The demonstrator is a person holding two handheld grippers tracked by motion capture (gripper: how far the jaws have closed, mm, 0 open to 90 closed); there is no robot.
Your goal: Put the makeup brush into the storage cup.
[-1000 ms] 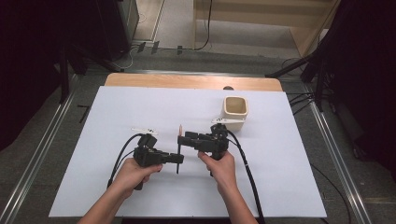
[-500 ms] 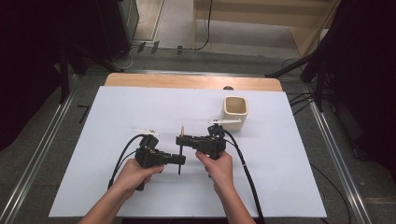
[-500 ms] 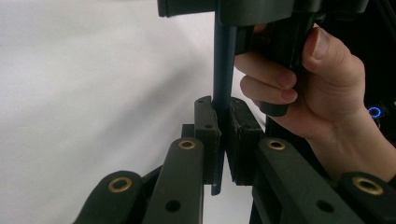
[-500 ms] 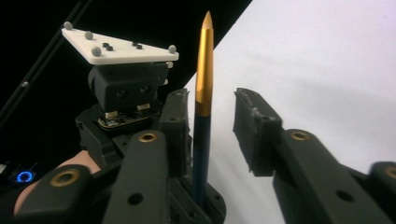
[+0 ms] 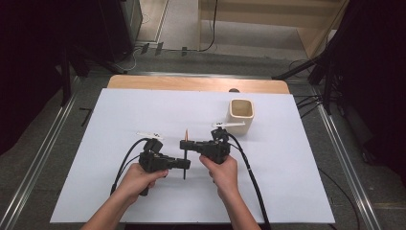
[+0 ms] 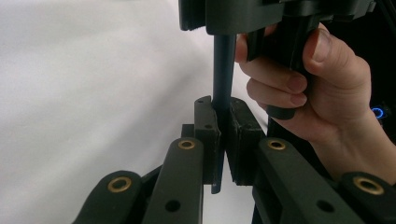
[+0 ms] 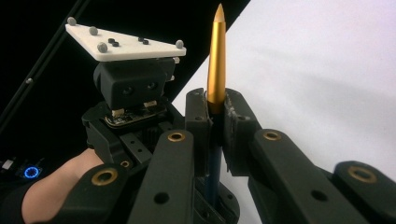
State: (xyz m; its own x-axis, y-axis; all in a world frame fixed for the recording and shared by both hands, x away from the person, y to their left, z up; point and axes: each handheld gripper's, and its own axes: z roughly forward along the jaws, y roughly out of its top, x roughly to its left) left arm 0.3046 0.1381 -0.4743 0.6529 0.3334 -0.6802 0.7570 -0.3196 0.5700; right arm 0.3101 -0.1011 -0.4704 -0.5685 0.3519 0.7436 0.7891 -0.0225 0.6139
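Note:
A pen with a dark blue barrel (image 5: 185,155) and a gold tapered end (image 7: 217,56) stands roughly upright above the white table sheet (image 5: 287,172). My left gripper (image 5: 186,165) comes in from the left and is shut on the lower barrel (image 6: 223,70); its pads (image 6: 208,135) press both sides. My right gripper (image 5: 184,143) reaches in from the right, higher up. Its jaws have just been closing and now clamp the pen where blue meets gold, with the grip point (image 7: 215,109) just under the gold part. Both grippers are hand-held.
A cream square cup (image 5: 241,115) stands empty at the back right of the sheet. Black cables (image 5: 251,177) trail from both grippers toward the front edge. The wooden table edge (image 5: 191,84) lies behind, with metal rails and dark stands around.
My right gripper moved left to the pen and its wide jaws closed on the upper part. The left gripper kept its hold and stayed put.

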